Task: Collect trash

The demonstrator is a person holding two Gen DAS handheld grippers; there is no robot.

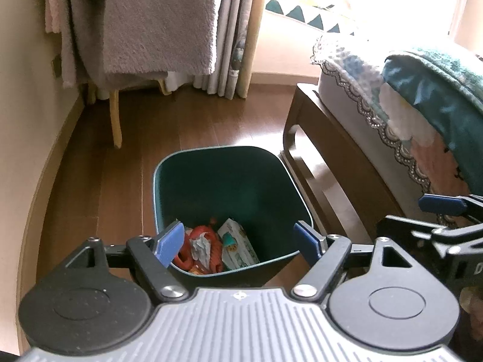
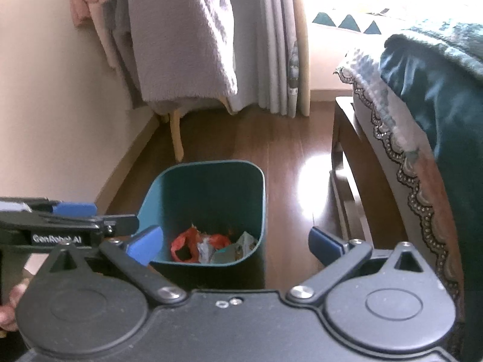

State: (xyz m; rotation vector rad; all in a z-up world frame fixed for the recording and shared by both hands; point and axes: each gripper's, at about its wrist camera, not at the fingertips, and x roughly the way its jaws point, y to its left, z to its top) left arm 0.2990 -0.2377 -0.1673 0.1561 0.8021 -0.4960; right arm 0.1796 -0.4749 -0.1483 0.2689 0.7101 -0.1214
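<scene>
Teal plastic waste bin (image 1: 229, 181), square with rounded corners, standing upright on the brown wood-plank floor (image 1: 120, 187) just beside a dark wooden bed frame (image 1: 320, 157).

Contents, lying on the bin's bottom: one crumpled red plastic bag (image 1: 208, 247); one scrap of grey-white crumpled paper (image 1: 200, 249) resting on the red bag; one flattened printed carton (image 1: 238, 244), pale green and white, leaning against the bag's right side. Further small scraps underneath cannot be made out.

Left gripper (image 1: 241, 241): blue-padded fingers spread wide above the near rim of the bin, nothing between them. Right gripper (image 2: 238, 246): fingers spread wider still and just finishing their opening, likewise holding nothing, aimed down at the same bin from its near side. Each gripper shows at the edge of the other's view, side by side.

Surroundings: lace-trimmed bedcover (image 1: 362, 90) and dark green blanket (image 1: 437, 90) on the bed; grey fleecy towel (image 1: 157, 21) hung over a pale wooden rack (image 1: 116, 120); grey curtains (image 1: 232, 30) beside a bright window.
</scene>
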